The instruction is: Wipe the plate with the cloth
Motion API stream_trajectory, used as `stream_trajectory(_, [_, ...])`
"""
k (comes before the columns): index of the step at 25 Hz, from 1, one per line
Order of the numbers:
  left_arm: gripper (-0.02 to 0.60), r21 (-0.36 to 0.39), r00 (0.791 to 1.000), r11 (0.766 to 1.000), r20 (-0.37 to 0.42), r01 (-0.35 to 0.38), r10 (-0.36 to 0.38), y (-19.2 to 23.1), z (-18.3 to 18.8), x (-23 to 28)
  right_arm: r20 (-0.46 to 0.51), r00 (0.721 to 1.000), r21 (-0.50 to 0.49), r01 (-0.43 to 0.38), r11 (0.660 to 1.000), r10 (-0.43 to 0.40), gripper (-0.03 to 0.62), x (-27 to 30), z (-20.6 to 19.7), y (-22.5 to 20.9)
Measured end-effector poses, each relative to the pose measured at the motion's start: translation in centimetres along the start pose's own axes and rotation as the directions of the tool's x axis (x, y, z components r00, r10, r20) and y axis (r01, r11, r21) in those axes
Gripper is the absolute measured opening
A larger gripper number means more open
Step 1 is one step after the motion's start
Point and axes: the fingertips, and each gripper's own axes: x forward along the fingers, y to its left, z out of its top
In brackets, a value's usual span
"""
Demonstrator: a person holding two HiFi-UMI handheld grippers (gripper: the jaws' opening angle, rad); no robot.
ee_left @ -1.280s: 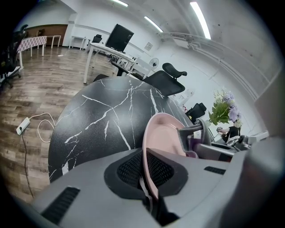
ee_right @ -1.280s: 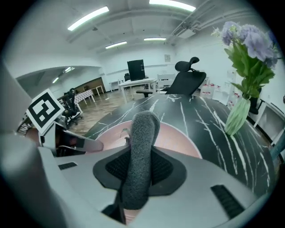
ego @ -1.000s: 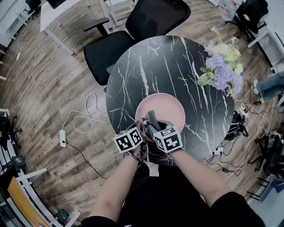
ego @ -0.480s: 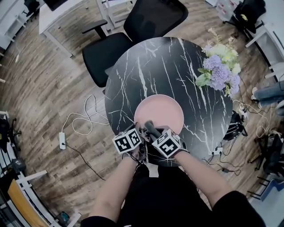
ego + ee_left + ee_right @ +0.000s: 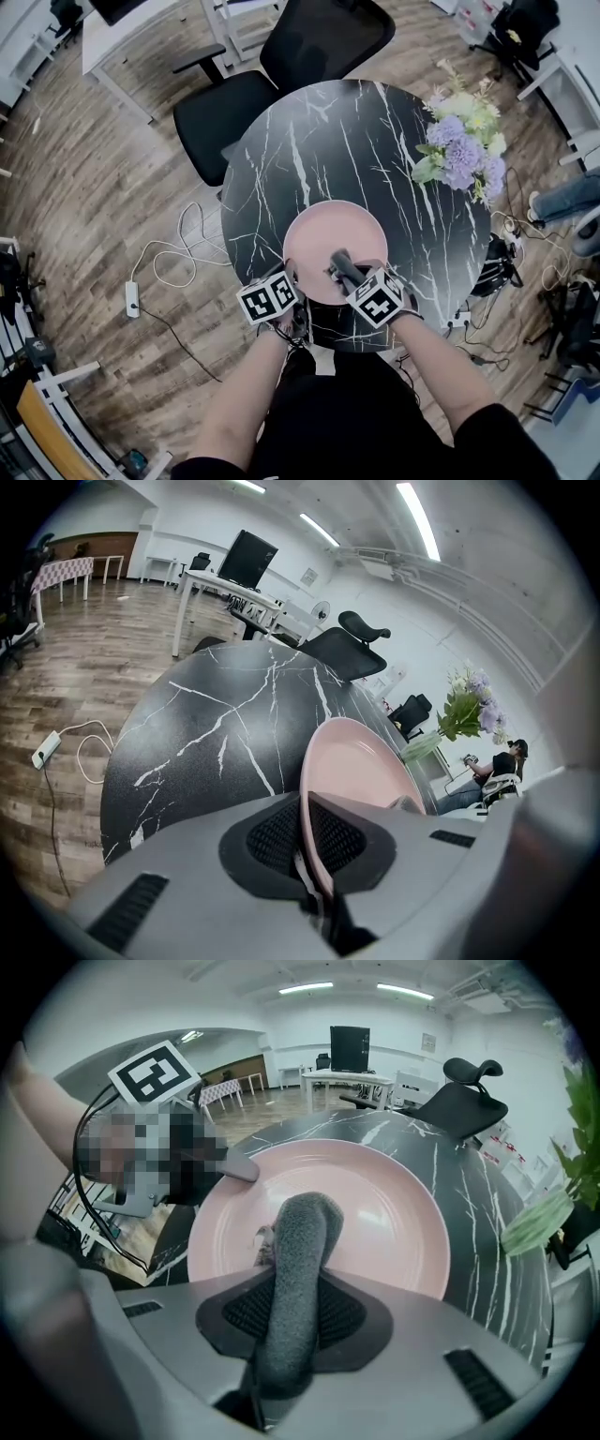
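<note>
A pink plate (image 5: 335, 239) lies on the near part of the round black marble table (image 5: 328, 131). My left gripper (image 5: 292, 280) is shut on the plate's near-left rim; in the left gripper view the rim (image 5: 309, 799) runs edge-on between the pads of this gripper (image 5: 309, 834). My right gripper (image 5: 352, 277) is shut on a rolled grey cloth (image 5: 343, 264), which sticks out over the plate's near-right part. In the right gripper view the cloth (image 5: 302, 1260) rises from the gripper (image 5: 295, 1314) and bends down onto the plate (image 5: 394, 1213), beside a small dark smear (image 5: 262, 1241).
A bunch of purple and white flowers (image 5: 464, 155) stands at the table's right edge. A black office chair (image 5: 281, 66) is at the far side. Cables and a power strip (image 5: 132, 292) lie on the wooden floor at left. The table's near edge is just under my grippers.
My right gripper has moved right along the plate's near part with the cloth in it, and has rolled. The left gripper and the plate have stayed put.
</note>
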Motion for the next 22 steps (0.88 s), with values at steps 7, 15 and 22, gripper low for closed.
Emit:
stream_trajectory(7, [0.029, 0.011, 1.0, 1.0, -0.002, 0.001, -0.001, 0.0, -0.1, 0.1, -0.045, 0.984, -0.103, 0.165, 0.981, -0.17, 0.11, -0.6, -0.7, -4.5])
stream_trajectory(15, [0.031, 0.015, 1.0, 1.0, -0.001, 0.006, -0.005, 0.0, -0.1, 0.0, -0.032, 0.962, -0.175, 0.26, 0.95, -0.269, 0.11, -0.6, 0.1, -7.4])
stream_trajectory(22, [0.031, 0.018, 1.0, 1.0, -0.002, 0.012, -0.012, 0.0, -0.1, -0.1, 0.014, 0.94, -0.192, 0.338, 0.921, -0.342, 0.112, -0.5, 1.5, -9.3])
